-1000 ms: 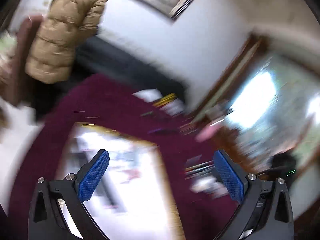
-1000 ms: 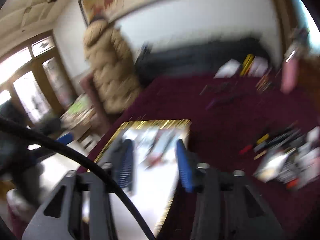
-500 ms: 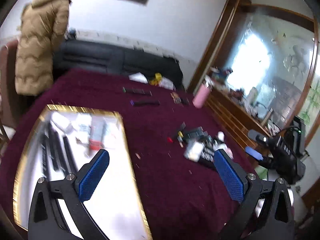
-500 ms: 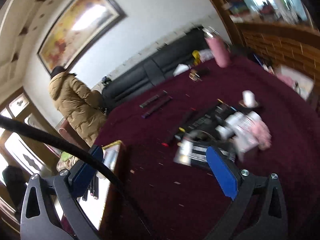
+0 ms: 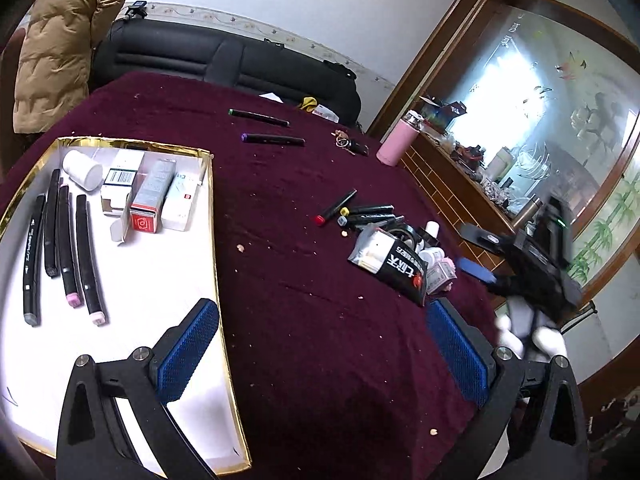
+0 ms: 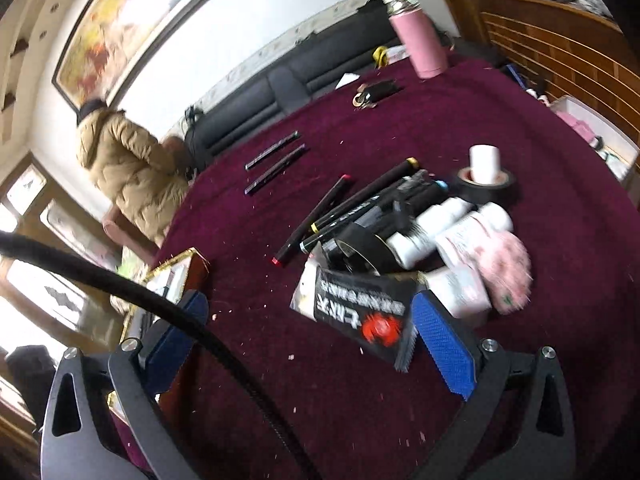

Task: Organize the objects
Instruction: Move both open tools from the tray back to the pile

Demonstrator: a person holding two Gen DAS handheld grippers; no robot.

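Your right gripper [image 6: 308, 340] now spreads wide and empty, swung from the gold-rimmed tray [image 5: 212, 216] to the pile of markers [image 6: 360, 204]; your left gripper [image 5: 324, 356], open too, holds nothing.

— My left gripper [image 5: 322, 354]: what's it built of?
— Matte black angular arms, triangular cut-outs, silver round screw heads at the pivots; blue cross-hatched rubber pads [image 5: 188, 356] on both fingers.
— My right gripper [image 6: 308, 342]?
— Same black frame, same blue pads [image 6: 442, 350]. A black ribbed cable [image 6: 168, 312] crosses its left finger.
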